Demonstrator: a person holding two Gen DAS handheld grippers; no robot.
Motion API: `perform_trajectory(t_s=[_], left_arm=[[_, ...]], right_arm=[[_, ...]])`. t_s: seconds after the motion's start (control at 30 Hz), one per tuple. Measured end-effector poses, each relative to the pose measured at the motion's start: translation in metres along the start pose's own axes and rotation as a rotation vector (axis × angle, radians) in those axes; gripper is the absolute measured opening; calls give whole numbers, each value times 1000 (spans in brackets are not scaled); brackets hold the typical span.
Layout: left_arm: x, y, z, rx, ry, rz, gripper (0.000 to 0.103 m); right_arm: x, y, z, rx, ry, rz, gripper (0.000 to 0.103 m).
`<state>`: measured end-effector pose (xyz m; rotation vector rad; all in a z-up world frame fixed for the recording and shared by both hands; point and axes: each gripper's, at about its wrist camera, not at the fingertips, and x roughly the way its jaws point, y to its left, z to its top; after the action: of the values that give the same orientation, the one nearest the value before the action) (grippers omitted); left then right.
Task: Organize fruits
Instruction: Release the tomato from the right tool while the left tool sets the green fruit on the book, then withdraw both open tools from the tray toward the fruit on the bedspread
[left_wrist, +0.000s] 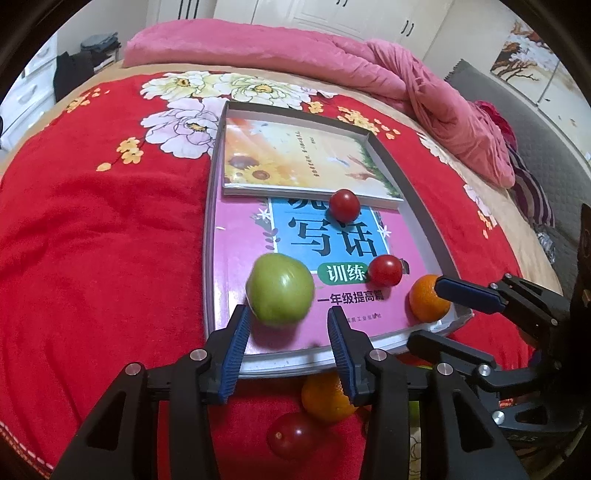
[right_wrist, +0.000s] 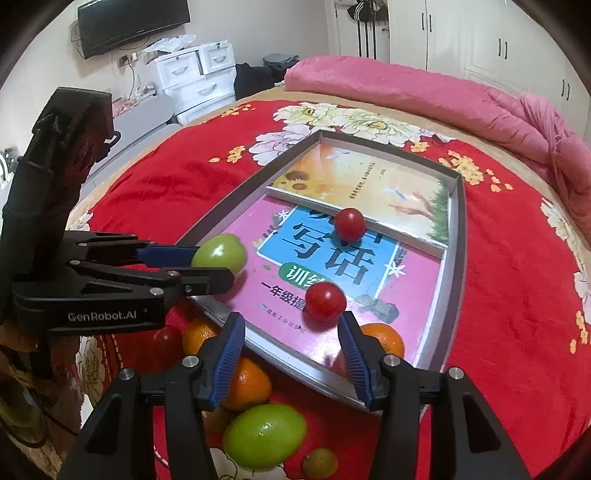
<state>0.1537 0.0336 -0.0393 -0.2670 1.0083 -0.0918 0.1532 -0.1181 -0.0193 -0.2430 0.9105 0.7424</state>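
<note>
- My left tool is partly open. The green fruit sits at its tips, against the left pad, with the right pad clear of it, so there's no grip.
- The green fruit is blurred and almost round. I can't tell its long axis or which way the stem end points. It's over the near left corner of the shallow box, on the pink book.
- My right tool is open with nothing held.
- A red tomato lies just past my right tool's tips, and an orange is half hidden behind its right finger. Both are in the box, at its near end.
- A second red tomato is further in, by the edge of the sunflower book, which overlaps the far end of the pink book.
- The box lies on the red flowered bed cover, with a pink quilt bunched up behind it.
- More fruit lies loose on the bed in front of the box: an orange behind my right tool's left finger, and another orange beside a dark tomato.
- Also loose there: an oval green fruit, long axis left to right and tipped up a bit at the right, and a small green one.
- The box's near rim lies between the loose fruit and the books.
</note>
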Motion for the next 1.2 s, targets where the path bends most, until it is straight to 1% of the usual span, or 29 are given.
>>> perform_trajectory(t_s=[0.13, 0.37, 0.43, 0.67, 0.7, 0.73, 0.8, 1.03, 1.2], left_arm=[[-2, -2, 0, 3, -3, 5, 51], [-11, -3, 1, -2, -18, 12, 53], [-16, -3, 1, -6, -28, 4, 58], [-33, -9, 7, -18, -67, -18, 61], [-35, -9, 8, -20, -70, -22, 63], [-37, -10, 8, -21, -72, -23, 70], [-41, -12, 9, -26, -85, -25, 73], [-55, -15, 14, -44, -113, -43, 75], [-65, -14, 17, -59, -131, -60, 75]], right_arm=[[-8, 0, 0, 4, -25, 6, 53], [-21, 1, 3, 1, -63, -3, 55], [-25, -1, 3, 10, -75, 0, 59], [-35, -6, 5, 40, -112, 4, 63], [-37, -6, 6, 43, -117, 2, 64], [-39, -7, 6, 48, -123, 1, 64], [-42, -8, 6, 54, -134, -3, 65], [-51, -12, 8, 71, -164, -16, 68], [-60, -16, 9, 78, -194, -27, 74]])
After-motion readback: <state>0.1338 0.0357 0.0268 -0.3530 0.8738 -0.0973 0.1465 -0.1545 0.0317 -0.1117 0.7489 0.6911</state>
